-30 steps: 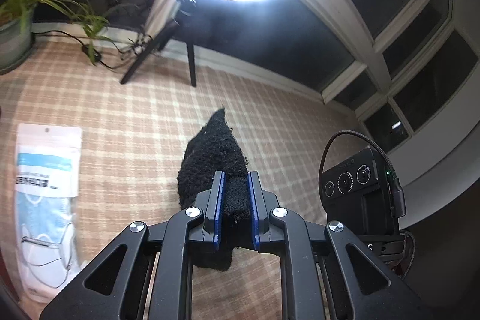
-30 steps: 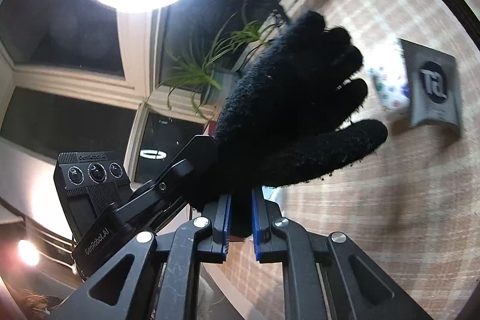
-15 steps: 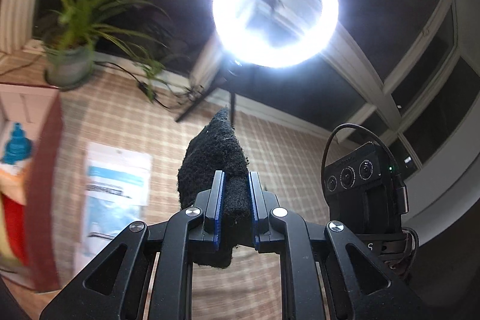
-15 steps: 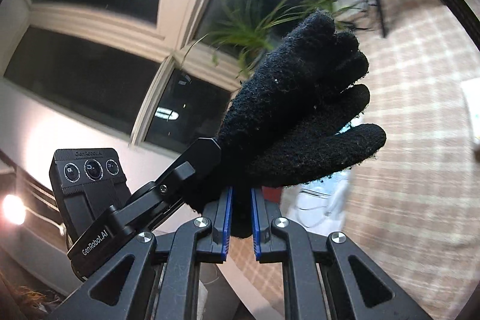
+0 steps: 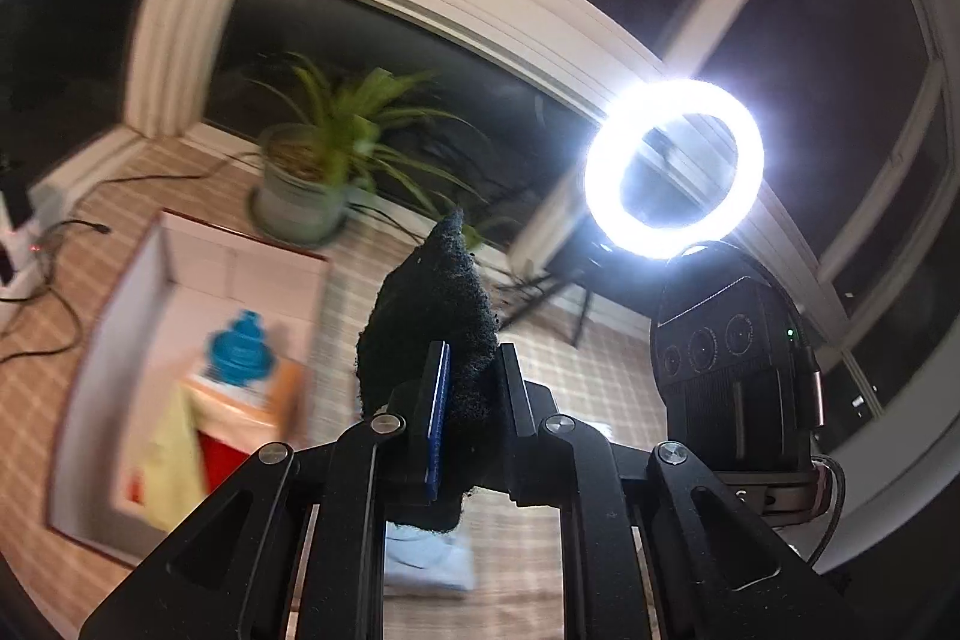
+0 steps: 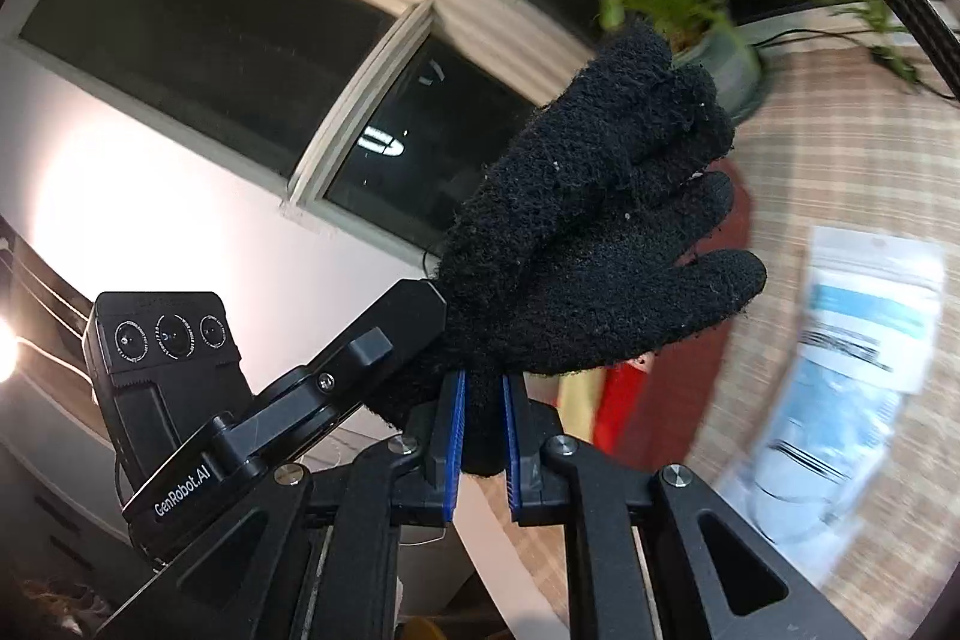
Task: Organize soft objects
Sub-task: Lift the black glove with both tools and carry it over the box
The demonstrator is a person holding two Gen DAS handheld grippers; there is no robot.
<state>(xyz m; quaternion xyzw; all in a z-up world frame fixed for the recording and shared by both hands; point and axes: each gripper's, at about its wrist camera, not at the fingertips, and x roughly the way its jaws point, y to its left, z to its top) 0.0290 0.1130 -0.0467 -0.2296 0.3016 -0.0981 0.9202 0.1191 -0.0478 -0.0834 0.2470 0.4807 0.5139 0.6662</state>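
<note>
A black fuzzy glove (image 6: pixel 600 232) is held by both grippers, lifted above the checked table. My right gripper (image 6: pixel 483 436) is shut on its cuff, and the glove's fingers stick up and to the right. My left gripper (image 5: pixel 471 400) is shut on the same black glove (image 5: pixel 432 304), seen edge-on. The other gripper's body (image 6: pixel 336 382) reaches the glove from the left in the right wrist view. A white open box with a dark red rim (image 5: pixel 114 340) lies at the left, holding a blue-capped item (image 5: pixel 237 346) and yellow and red things.
A potted plant (image 5: pixel 300 184) stands at the back of the checked tablecloth (image 5: pixel 600 388). A ring light (image 5: pixel 675 166) on a tripod shines at the right. A packet of face masks (image 6: pixel 840 370) lies on the cloth. Cables run at the far left (image 5: pixel 42 280).
Both grippers have swung left with the glove still held. The box has come into the left wrist view, and the mask packet has passed under the gripper.
</note>
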